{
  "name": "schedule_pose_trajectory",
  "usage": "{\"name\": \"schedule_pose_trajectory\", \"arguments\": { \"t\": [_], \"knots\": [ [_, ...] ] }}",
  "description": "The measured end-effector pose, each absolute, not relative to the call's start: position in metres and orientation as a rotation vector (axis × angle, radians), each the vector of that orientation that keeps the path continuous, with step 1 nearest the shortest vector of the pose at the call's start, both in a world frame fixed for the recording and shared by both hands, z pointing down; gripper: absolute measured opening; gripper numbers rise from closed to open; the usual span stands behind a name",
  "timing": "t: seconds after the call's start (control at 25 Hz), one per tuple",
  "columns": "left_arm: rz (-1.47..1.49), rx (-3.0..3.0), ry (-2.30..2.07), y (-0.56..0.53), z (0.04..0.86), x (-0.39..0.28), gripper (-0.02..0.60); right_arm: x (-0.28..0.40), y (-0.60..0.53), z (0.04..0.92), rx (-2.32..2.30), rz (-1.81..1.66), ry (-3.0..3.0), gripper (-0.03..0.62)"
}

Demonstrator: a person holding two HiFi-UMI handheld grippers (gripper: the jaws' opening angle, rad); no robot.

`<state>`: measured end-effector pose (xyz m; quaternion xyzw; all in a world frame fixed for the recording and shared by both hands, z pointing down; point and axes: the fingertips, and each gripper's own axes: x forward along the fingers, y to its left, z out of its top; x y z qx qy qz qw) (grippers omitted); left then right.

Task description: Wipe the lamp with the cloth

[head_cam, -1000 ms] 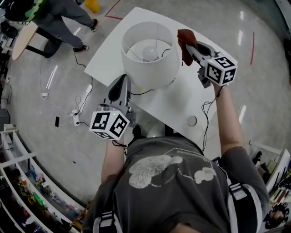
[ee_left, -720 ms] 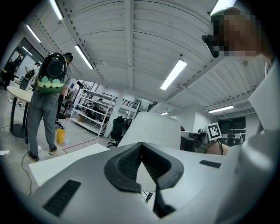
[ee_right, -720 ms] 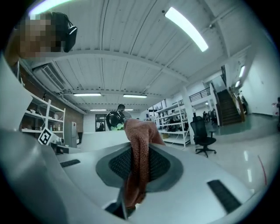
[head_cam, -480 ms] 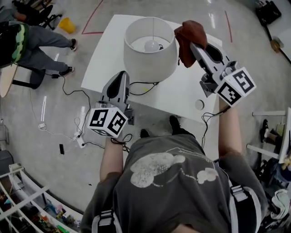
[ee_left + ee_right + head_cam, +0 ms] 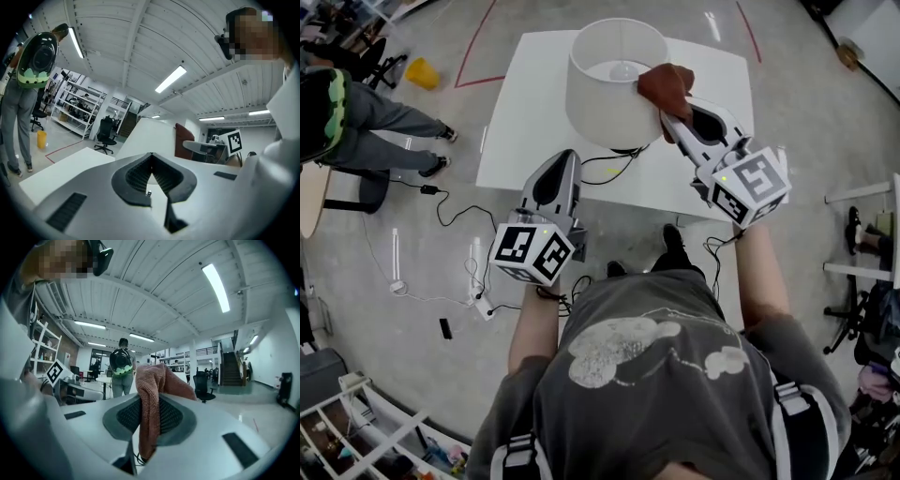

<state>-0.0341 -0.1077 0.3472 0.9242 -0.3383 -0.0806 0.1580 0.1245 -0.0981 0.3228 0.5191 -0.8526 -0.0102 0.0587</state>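
The left gripper hangs over the near edge of the table, its jaws pressed together on nothing. It is apart from the lamp, which stands upright toward the table's far side. The lamp's cord trails to the near edge. The cloth lies against the right side of the shade's rim, and the right gripper has its jaws closed on a narrow fold of it.

Nothing braces the lamp, so a firm sideways push at the rim — high up, far from the base — could tilt it or slide it leftward. The cord runs just beside the left gripper and might snag if that hand moves in. Only a fold is pinched, so a hard drag along the shade could pull the cloth free.

Only the head view shows the cloth meeting the shade, and the cord. The left gripper view shows the shade's sloped side beyond its closed jaws, with the cloth a dark red patch past it. The right gripper view shows the pinch itself — the cloth hanging down between the pads — but the lamp cannot be made out there
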Motion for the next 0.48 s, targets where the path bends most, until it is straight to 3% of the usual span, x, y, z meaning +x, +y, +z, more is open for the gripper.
{"name": "schedule_pose_trajectory", "arguments": {
  "t": [0.48],
  "knots": [
    [-0.154,2.602,-0.958,-0.096,0.374,-0.036,0.008,0.119,-0.067,0.427,1.547,0.323,-2.465,0.058]
  ]
}}
